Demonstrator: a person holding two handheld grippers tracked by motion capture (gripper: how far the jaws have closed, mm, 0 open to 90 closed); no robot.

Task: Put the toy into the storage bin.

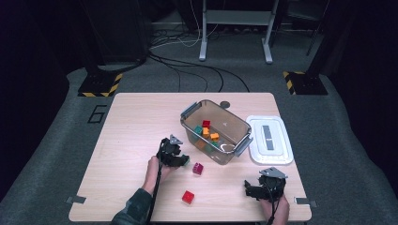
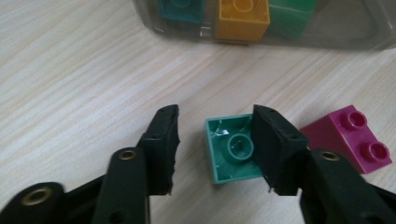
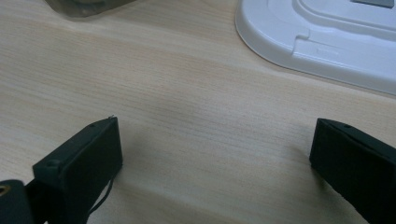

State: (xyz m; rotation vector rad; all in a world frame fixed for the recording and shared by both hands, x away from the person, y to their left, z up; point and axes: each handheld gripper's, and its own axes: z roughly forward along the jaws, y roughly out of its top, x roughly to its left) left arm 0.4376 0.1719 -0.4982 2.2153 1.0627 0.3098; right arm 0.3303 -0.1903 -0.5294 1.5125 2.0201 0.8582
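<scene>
A teal-green brick [image 2: 229, 151] lies upside down on the wooden table [image 1: 136, 136], hollow side up. My left gripper [image 2: 215, 114] straddles it. One jaw rests against the brick's right edge, while a strip of bare table shows between the other jaw and the brick's left side. A magenta two-stud brick [image 2: 355, 137] sits just right of it. In the high view my left gripper [image 1: 180, 161] is near the clear bin [image 1: 213, 102], with the magenta brick [image 1: 197, 168] beside it. My right gripper [image 1: 251, 190] rests open near the table's front right edge, and nothing lies between its jaws [image 3: 215, 126].
The clear bin holds several coloured bricks, among them a yellow one [image 2: 243, 18] seen through its wall. Its white lid [image 1: 270, 139] lies flat to the right, close ahead of my right gripper. A red brick [image 1: 188, 197] sits alone near the front edge.
</scene>
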